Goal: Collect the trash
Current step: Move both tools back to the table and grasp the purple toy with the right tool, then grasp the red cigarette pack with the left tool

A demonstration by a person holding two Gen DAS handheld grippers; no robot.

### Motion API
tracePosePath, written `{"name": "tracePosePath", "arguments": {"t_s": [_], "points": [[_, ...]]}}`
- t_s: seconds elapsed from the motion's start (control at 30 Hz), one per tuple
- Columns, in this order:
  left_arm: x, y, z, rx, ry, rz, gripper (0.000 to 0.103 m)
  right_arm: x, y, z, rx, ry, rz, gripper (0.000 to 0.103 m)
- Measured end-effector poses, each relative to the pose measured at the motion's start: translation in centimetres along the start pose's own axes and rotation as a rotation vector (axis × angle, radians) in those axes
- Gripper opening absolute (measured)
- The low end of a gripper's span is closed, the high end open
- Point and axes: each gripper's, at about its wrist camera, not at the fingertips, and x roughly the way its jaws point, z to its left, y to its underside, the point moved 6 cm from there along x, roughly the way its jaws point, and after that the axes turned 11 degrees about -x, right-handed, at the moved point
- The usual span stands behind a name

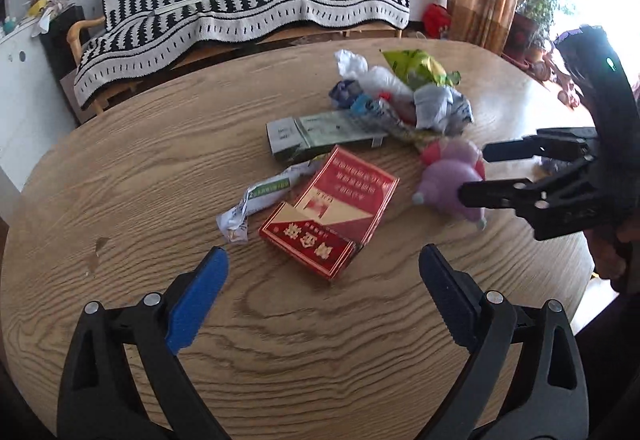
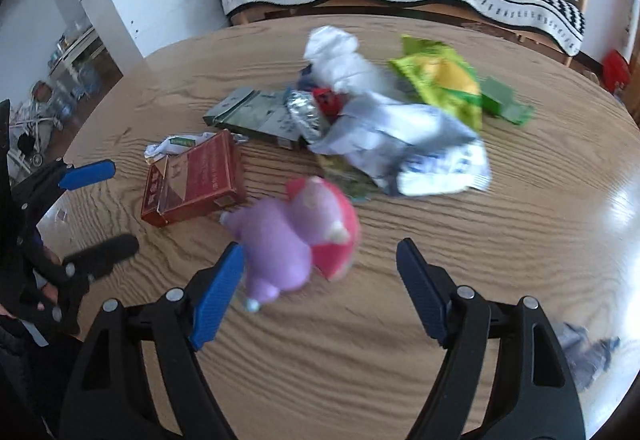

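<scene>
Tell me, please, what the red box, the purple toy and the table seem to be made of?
Red box: seemingly printed cardboard, slightly glossy, with sharp folded edges and an opened flap.
Purple toy: probably soft plush; rounded, matte form, though blur hides texture.
Table: wood or wood-look veneer, with bold grain and a smooth sheen under window glare.

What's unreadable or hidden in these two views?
- Purple plush toy: motion-blurred in the right wrist view; in the left wrist view the right tool covers part of it, so contact is unclear.
- Red box: print too small and blurred.
- Crumpled item: blurred at the right wrist view's edge, behind a finger.
- Trash pile: lower pieces buried.
</scene>
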Motion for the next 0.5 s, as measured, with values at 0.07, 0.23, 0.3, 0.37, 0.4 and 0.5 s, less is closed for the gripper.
{"name": "tracePosePath", "arguments": {"t_s": [0.07,0.23,0.3,0.37,0.4,0.5], "points": [[0.3,0.1,0.1,0.005,0.005,0.003,0.093,1.0,-0.4,0.5,-0.012,0.002,0.013,0.076],[1.5,0.3,0.4,0.012,0.003,0.016,0.093,1.7,-0.7,0.9,-0.036,0.0,0.02,0.059],[2.0,0.2,0.5,0.011,0.004,0.024,0.093,1.6,-0.7,0.9,-0.042,0.001,0.017,0.055],[2.5,0.1,0.3,0.016,0.002,0.029,0.093,1.1,-0.5,0.5,-0.046,0.009,0.01,0.055],[2.9,-0.1,0.1,0.023,0.001,0.026,0.093,0.8,-0.4,0.2,-0.042,0.009,0.006,0.055],[3.6,-0.5,-0.2,0.034,-0.001,0.03,0.093,-0.1,-0.2,-0.6,-0.022,0.007,-0.008,0.055]]}}
